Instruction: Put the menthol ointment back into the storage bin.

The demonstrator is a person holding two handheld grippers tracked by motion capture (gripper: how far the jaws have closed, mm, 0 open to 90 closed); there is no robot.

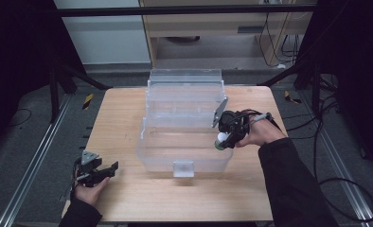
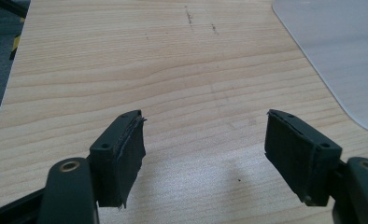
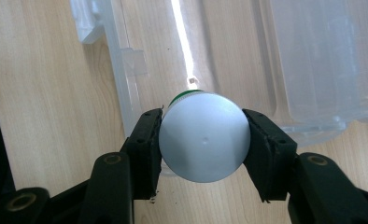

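Observation:
A clear plastic storage box point(image 1: 184, 156) with its lid raised stands in the middle of the wooden table. My right gripper point(image 1: 224, 139) hangs over the box's right front corner, shut on a small white bottle point(image 1: 221, 141) with a green band. In the right gripper view both pads press the sides of the white bottle point(image 3: 203, 142), whose round white end faces the camera, above the box's rim point(image 3: 126, 93). My left gripper point(image 1: 106, 169) rests near the table's front left, open. The left gripper point(image 2: 205, 156) has only bare wood between its jaws.
The wooden table point(image 1: 128, 118) ends close to the left hand at the front left corner. The box's clear wall point(image 2: 341, 56) shows at the right of the left gripper view. Metal rails, cables and dark frame legs surround the table on the floor.

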